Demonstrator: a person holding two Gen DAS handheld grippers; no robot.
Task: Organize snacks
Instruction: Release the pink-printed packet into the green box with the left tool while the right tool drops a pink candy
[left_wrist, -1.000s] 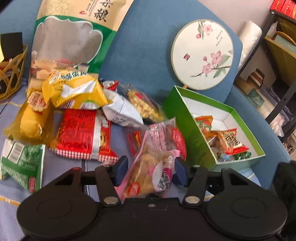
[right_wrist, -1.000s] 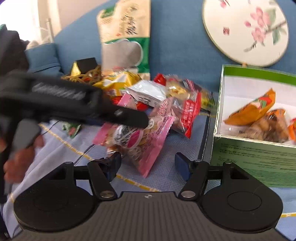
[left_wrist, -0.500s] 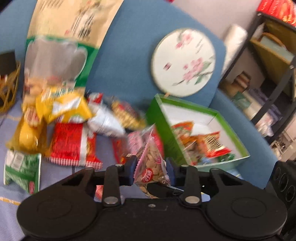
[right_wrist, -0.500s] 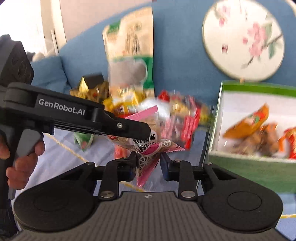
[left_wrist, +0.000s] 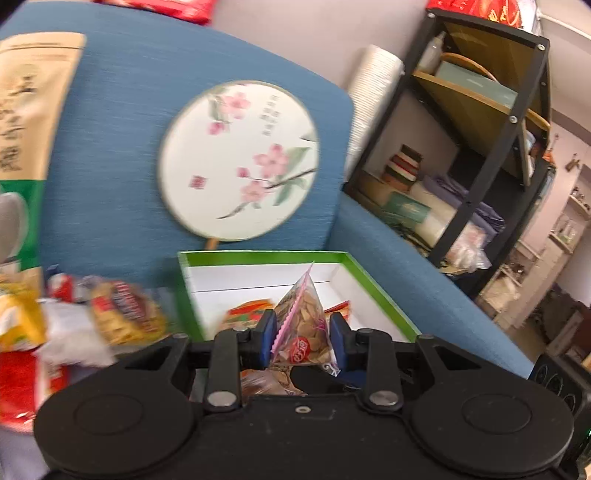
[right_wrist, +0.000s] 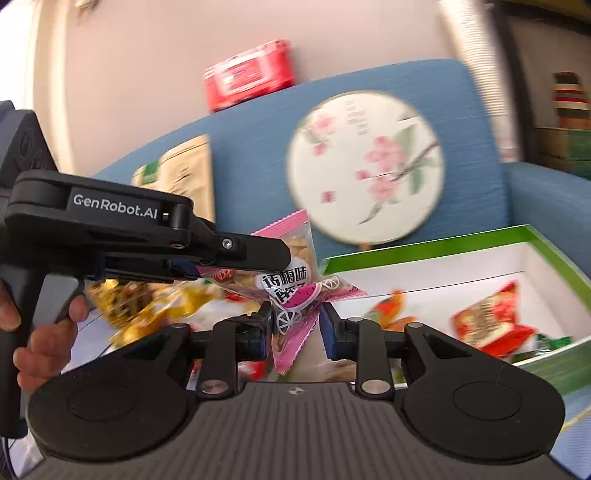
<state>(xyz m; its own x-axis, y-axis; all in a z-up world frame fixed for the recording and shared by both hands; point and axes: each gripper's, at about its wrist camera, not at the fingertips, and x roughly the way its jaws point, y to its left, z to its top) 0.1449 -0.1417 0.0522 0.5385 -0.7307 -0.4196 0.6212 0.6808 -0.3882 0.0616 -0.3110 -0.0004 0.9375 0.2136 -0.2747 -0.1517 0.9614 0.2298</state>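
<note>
Your left gripper (left_wrist: 302, 341) is clamped on the pink nut packet (left_wrist: 304, 332), and your right gripper (right_wrist: 293, 328) pinches the same packet's lower corner (right_wrist: 291, 334). If you pull the two apart, the thin film may tear and spill. If only one lets go, the packet could swing and drop short of the green box (left_wrist: 380, 295). The packet stands upright between your pads, and the box lies just beyond at twelve o'clock, with loose snacks (left_wrist: 122, 314) at ten.
</note>
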